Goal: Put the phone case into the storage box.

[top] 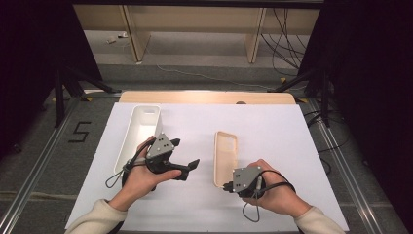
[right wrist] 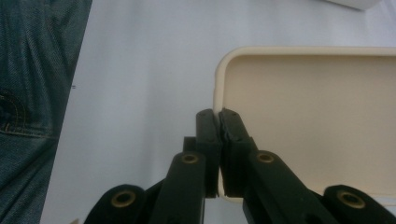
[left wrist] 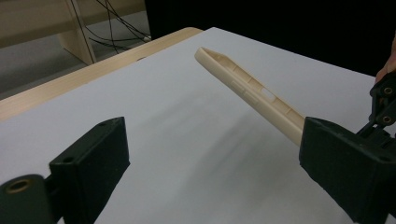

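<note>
So the right hand-held gripper [top: 230, 185] has its two black jaws pinched together on the near edge of a beige phone case [top: 226, 157], one jaw on each side of the rim. You can see it best in the right gripper view, where the jaws meet right on the case's [right wrist: 317, 116] raised lip with the open inside of the case stretching off ahead and to the right of them. From the left gripper view the case [left wrist: 252, 91] looks tilted, its far end raised off the white surface [top: 272, 131].

The left hand-held gripper [top: 182, 156] is spread wide with nothing between its jaws, pointing across toward the case, which sits ahead of it and off to its right. In its own view the jaws stand well apart with only bare white surface [left wrist: 187, 140] between them, and the right hand-held gripper [left wrist: 385, 105] shows just past its right jaw.

Just behind the left hand-held gripper there's a white rectangular bin [top: 139, 131], lying lengthwise and touching the person's left hand [top: 141, 178]. The right hand [top: 272, 187] rests low on the surface with a cream sleeve [top: 319, 222] showing.
</note>
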Available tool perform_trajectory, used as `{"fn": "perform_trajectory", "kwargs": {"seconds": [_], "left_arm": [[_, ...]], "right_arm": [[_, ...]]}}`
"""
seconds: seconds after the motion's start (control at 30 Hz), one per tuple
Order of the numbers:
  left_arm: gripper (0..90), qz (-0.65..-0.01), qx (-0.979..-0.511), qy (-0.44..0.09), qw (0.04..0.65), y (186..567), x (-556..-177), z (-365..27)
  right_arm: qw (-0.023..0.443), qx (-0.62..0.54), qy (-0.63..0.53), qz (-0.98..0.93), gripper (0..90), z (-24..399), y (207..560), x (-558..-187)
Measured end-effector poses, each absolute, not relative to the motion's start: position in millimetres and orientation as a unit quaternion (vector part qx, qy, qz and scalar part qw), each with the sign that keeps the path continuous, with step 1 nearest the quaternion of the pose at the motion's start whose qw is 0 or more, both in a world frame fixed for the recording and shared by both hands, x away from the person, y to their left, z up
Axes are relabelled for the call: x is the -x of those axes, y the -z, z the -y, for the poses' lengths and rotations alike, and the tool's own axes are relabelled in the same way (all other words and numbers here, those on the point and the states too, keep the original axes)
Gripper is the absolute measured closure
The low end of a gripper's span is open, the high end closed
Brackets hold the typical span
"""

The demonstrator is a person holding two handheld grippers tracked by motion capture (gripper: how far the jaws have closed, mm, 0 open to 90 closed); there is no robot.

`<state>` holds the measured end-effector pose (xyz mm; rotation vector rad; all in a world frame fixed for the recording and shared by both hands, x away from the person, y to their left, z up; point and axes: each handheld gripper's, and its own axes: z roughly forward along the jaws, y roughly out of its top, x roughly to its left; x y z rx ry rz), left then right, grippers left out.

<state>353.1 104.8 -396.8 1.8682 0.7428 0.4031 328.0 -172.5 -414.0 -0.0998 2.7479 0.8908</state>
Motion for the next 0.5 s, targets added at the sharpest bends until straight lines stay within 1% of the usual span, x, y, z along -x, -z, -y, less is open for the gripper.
{"fn": "perform_trajectory", "kwargs": {"seconds": [0.5], "left_arm": [[11.1,-0.321,-0.783,-0.134,0.515,395,-376,-75]], "right_arm": [[0.125,0.037,-0.305,-0.943,88.4,171,415,-328]]}}
